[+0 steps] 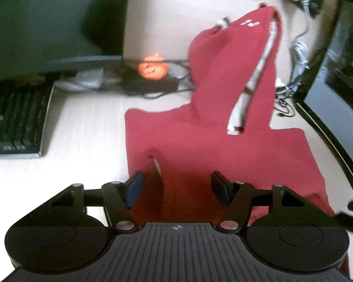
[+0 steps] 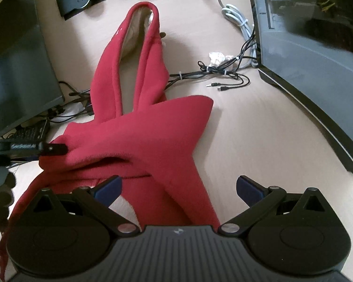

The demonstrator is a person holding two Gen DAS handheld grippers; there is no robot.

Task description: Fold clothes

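Red fleece hoodie [image 2: 138,138] on desk [image 2: 258,141]. Left gripper [image 1: 176,185] jaws straddle hem, not clamped; right gripper [image 2: 178,188] jaws released. Pinch both layers before lifting.

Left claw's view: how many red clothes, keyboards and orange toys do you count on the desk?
Red clothes: 1, the hoodie
Keyboards: 1
Orange toys: 1
Total: 3

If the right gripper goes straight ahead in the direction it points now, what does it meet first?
Most likely the red garment: its folded edge lies just ahead of the right gripper, between the open fingers. Depth is unclear.
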